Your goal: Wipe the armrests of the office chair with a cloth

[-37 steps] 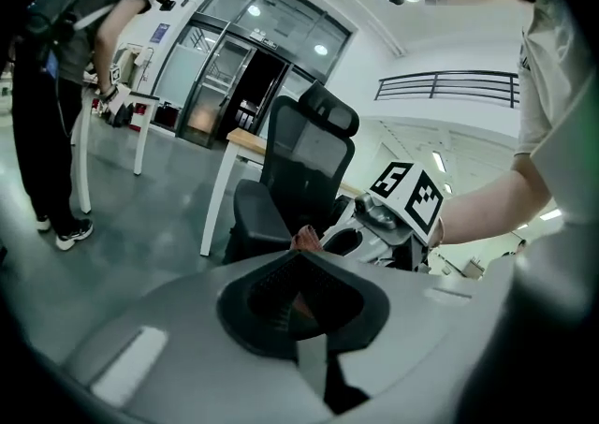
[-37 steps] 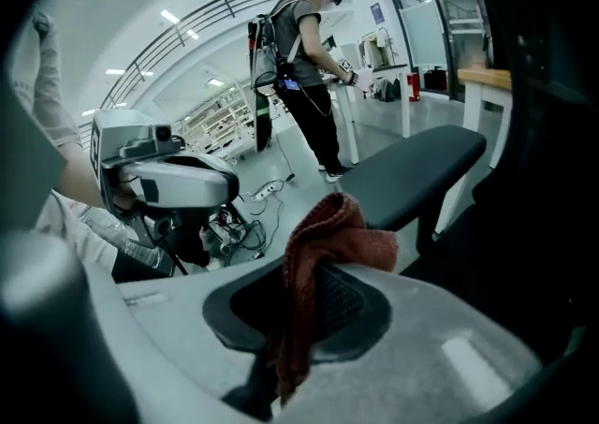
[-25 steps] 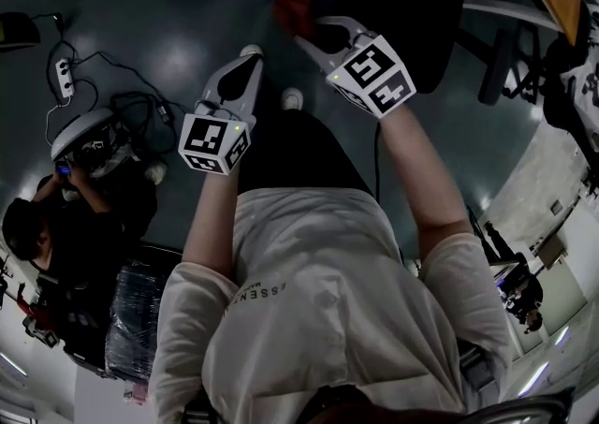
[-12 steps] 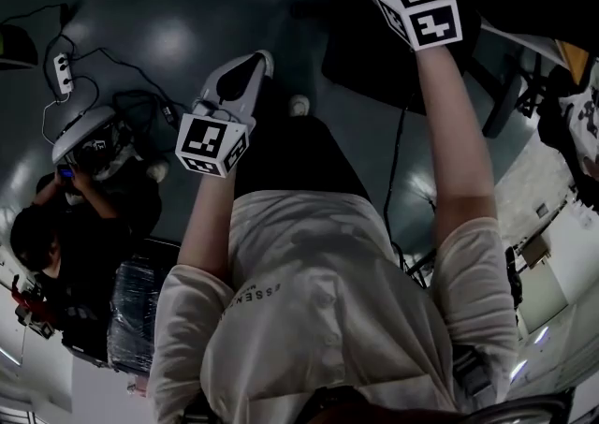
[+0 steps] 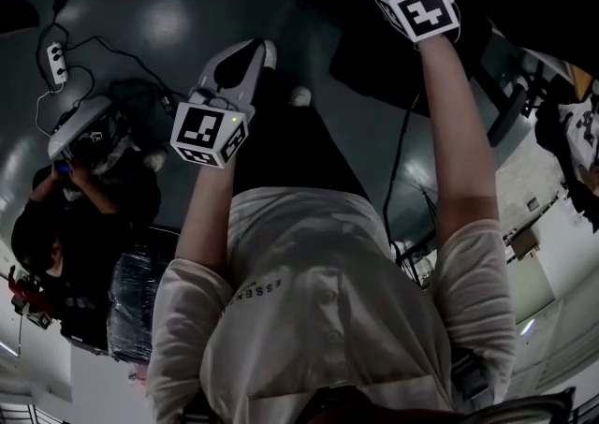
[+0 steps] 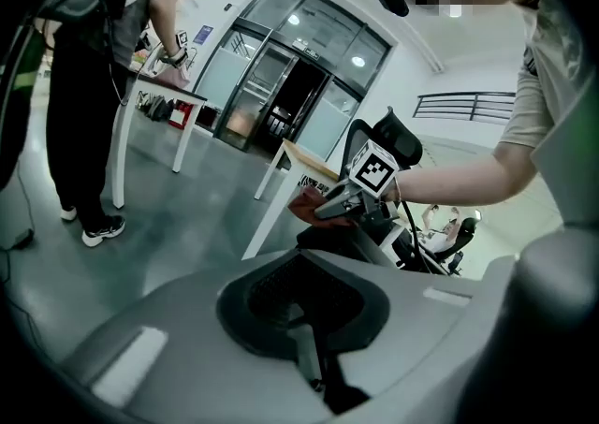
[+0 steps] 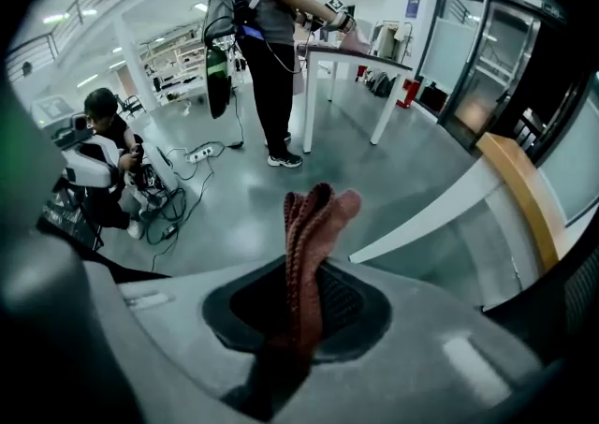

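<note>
Your right gripper (image 7: 298, 319) clamps the cloth (image 7: 314, 226) by its bunched fold, which rises toward 12 o'clock. It seems soft and light. Your left gripper (image 6: 314, 357) is closed and empty.

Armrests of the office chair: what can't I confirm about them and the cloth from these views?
Right gripper view: the cloth clamped in the right tool blocks the centre; no armrest shows.
Head view: the top edge cuts off that tool's tips; the office chair is too dark to pick out armrests.
Left gripper view: whether cloth touches chair, too small and distant.
</note>
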A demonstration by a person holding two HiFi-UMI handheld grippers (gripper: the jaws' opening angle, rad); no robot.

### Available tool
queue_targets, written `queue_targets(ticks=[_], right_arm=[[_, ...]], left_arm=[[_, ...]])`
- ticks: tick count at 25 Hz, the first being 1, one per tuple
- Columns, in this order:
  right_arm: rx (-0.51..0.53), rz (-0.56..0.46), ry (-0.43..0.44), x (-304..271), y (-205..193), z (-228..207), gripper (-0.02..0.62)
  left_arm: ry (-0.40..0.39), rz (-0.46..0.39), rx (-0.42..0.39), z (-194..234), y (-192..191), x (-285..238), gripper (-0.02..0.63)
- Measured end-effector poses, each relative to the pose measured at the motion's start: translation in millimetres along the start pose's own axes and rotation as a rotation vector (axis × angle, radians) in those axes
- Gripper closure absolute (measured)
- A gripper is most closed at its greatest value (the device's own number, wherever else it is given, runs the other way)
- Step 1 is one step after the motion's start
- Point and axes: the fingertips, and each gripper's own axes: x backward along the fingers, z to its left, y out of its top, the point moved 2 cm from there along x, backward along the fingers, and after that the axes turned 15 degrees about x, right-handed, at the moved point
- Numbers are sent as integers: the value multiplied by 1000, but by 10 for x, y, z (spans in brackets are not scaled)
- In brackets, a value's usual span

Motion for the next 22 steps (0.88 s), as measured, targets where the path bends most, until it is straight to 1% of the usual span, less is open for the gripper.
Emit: queue_targets(ticks=[3, 6, 8, 10, 18, 22], right_arm=[[-5, -2, 22, 32, 2, 135, 549], [-10, -11, 6, 83, 2, 273, 549], [5, -17, -4, 102, 11, 350, 549], [21, -24, 5, 127, 35, 462, 549], [123, -59, 84, 276, 82, 1219, 549], [112, -94, 124, 351, 71, 1611, 549]], left_arm=[[-21, -3, 5, -61, 3, -19, 589], [-31, -9, -7, -133, -26, 19, 589], [-27, -15, -12, -153, -74, 73, 589], [-17, -18, -9, -164, -157, 149, 589], [-5, -23, 0, -349, -556, 474, 589], [-12, -41, -5, -433, -737, 585, 588]])
